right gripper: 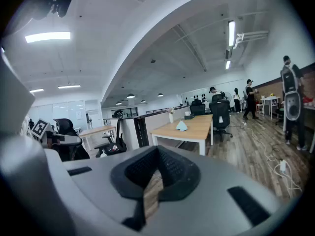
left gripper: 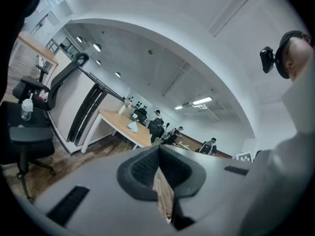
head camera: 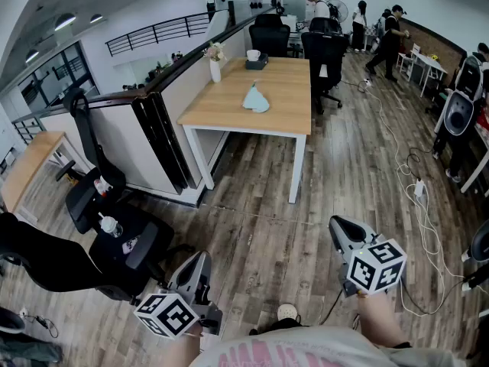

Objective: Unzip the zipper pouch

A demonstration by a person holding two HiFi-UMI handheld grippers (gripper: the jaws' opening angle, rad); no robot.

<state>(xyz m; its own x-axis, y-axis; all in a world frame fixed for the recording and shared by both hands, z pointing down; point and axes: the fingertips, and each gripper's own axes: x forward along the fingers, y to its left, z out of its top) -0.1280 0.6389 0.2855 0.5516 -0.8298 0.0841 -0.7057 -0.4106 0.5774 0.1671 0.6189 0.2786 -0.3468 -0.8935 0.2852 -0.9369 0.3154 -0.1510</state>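
Wooden table [head camera: 294,109] with white legs, seen from across the room. The pale blue zipper pouch [head camera: 256,99] lies near the middle of the table. A white vase [head camera: 215,69] stands at the table's left edge and a white cup [head camera: 254,54] at its far end. The left hand-held gripper [head camera: 201,260] and right hand-held gripper [head camera: 337,225] are well short of the table, over the plank floor [head camera: 260,220]. Each has its jaws pressed together, with nothing between them.

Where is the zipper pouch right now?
In the head view the zipper pouch lies on the wooden table, upper middle, right of the white vase.
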